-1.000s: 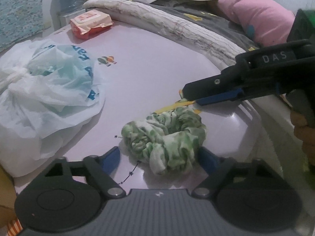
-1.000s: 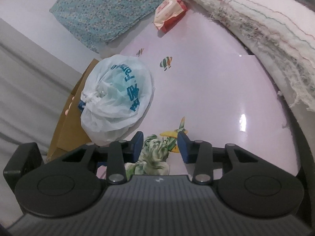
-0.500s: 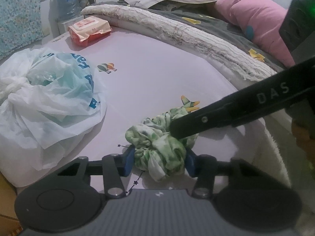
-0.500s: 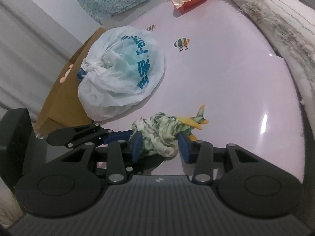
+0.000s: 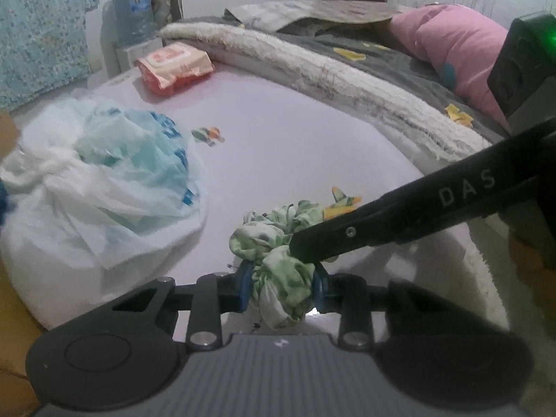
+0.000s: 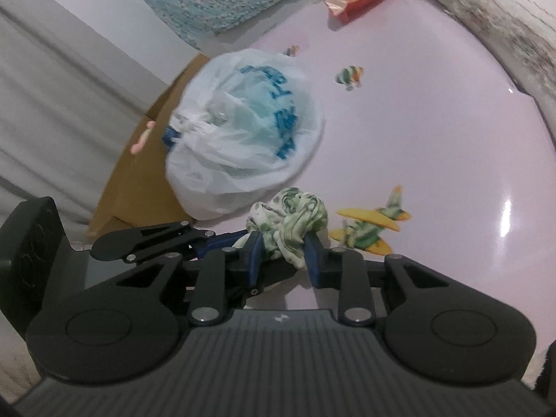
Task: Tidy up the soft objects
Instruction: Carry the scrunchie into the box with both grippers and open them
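A green and white crumpled cloth (image 5: 278, 253) lies on the pink table (image 5: 295, 146). My left gripper (image 5: 282, 286) is shut on its near end. My right gripper (image 6: 283, 256) is shut on the same cloth (image 6: 288, 224) from the other side. In the left wrist view the right gripper's black finger (image 5: 399, 219) reaches in from the right onto the cloth. In the right wrist view the left gripper's fingers (image 6: 222, 241) come in from the left, just behind my own.
A knotted white plastic bag (image 5: 93, 187) sits left of the cloth, also in the right wrist view (image 6: 243, 139). A red wipes pack (image 5: 173, 66) lies at the far side. A rolled white blanket (image 5: 347, 80) borders the table. A cardboard box (image 6: 139, 187) stands beside it.
Both grippers have closed on the cloth and bunched it up. The right gripper came down onto it from above the table.
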Tool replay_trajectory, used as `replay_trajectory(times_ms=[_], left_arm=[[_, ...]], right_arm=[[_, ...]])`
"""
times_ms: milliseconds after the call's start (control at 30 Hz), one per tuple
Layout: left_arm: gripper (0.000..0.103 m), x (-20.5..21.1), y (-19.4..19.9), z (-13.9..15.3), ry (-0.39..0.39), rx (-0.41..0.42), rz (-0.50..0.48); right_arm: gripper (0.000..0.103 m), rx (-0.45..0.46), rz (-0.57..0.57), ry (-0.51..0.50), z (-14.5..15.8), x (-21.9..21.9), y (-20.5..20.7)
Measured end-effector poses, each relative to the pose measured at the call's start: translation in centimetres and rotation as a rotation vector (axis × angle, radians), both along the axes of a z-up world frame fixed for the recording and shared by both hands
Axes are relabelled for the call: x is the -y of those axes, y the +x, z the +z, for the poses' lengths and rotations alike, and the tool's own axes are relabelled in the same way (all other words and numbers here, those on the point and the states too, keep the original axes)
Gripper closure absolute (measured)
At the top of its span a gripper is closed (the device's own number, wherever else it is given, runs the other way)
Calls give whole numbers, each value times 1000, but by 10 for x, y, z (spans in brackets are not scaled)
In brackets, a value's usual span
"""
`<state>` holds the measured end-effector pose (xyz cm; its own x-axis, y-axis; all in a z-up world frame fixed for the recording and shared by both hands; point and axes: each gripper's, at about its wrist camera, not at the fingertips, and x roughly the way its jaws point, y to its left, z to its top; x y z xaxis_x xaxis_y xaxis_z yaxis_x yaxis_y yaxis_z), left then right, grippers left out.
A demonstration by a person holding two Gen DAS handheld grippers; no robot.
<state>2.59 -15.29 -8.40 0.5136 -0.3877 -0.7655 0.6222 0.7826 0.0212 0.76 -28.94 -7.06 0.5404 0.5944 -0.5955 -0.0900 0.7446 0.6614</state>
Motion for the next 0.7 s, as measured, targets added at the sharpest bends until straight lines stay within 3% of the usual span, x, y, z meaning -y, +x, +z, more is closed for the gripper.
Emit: replay_trajectory(times_ms=[333,533,700], left_arm=[[69,-38,-23,64,-33,184,82],[69,-87,-32,108,-17,296,221],[69,-143,-24,130,-18,302,380]], right_arm=[[76,154,103,58,64,-32,12],[75,249,267,101,110,-93,46],[75,223,431,122,131,-162,94]])
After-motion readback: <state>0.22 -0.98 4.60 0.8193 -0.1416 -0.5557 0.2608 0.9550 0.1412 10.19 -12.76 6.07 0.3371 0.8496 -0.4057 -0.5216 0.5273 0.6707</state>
